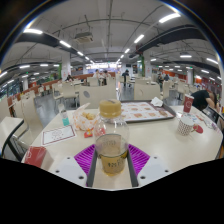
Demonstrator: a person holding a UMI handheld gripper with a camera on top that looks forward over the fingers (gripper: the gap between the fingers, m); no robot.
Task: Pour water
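A clear measuring cup (111, 150) with printed marks holds yellowish liquid and stands upright between my fingers. My gripper (112, 165) is shut on it, with both dark fingers pressed against its sides and the purple pads (86, 158) showing on either side. Beyond the held cup, a second clear cup (110, 109) with a yellowish fill stands on the white table (160, 140). The base of the held cup is hidden between the fingers.
A flat tray (147, 111) with small items lies behind and right of the far cup. A paper sheet (58, 134) and a red object (37, 156) sit to the left. A white mesh basket (186, 124) and a red can (187, 103) stand to the right.
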